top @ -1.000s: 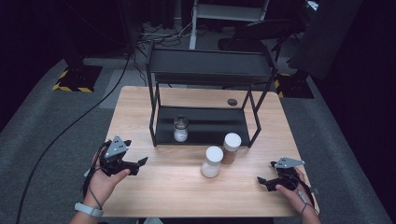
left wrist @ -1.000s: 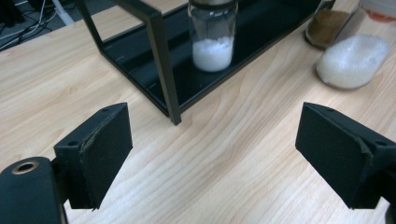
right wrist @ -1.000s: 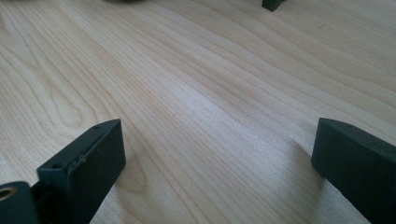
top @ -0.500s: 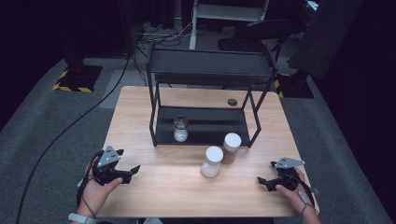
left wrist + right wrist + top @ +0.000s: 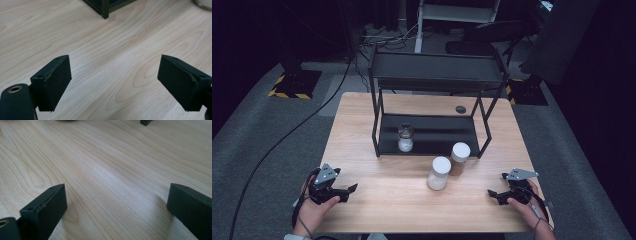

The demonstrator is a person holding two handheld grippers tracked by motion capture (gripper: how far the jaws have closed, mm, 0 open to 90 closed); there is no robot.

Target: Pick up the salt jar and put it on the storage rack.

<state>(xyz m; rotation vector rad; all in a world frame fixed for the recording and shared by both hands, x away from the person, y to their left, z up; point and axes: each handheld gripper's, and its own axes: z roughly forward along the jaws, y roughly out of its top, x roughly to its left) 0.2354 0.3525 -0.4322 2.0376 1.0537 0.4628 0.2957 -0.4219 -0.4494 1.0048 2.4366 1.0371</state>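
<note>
My left gripper (image 5: 348, 190) rests low at the table's near left, held in a hand, jaws pointing right. In the left gripper view its jaws (image 5: 115, 82) stand open over bare wood; they have just been closing a little with nothing between them. My right gripper (image 5: 493, 194) sits at the near right, jaws pointing left. It is open over bare wood in the right gripper view (image 5: 116, 210). A white-lidded jar of white powder (image 5: 438, 173) and a white-lidded jar of brown powder (image 5: 459, 158) stand mid-table between the grippers. A small glass jar (image 5: 405, 137) stands on the rack's lower shelf.
A black two-tier metal rack (image 5: 437, 75) takes up the table's far half; one rack leg (image 5: 105, 10) shows ahead of my left jaws. A small dark object (image 5: 460, 109) lies on the wooden table (image 5: 387, 210) behind the rack. Cables and equipment lie on the floor beyond.
My left hand and gripper have come down and back toward the near left edge of the table. The right gripper and the jars have not moved.
</note>
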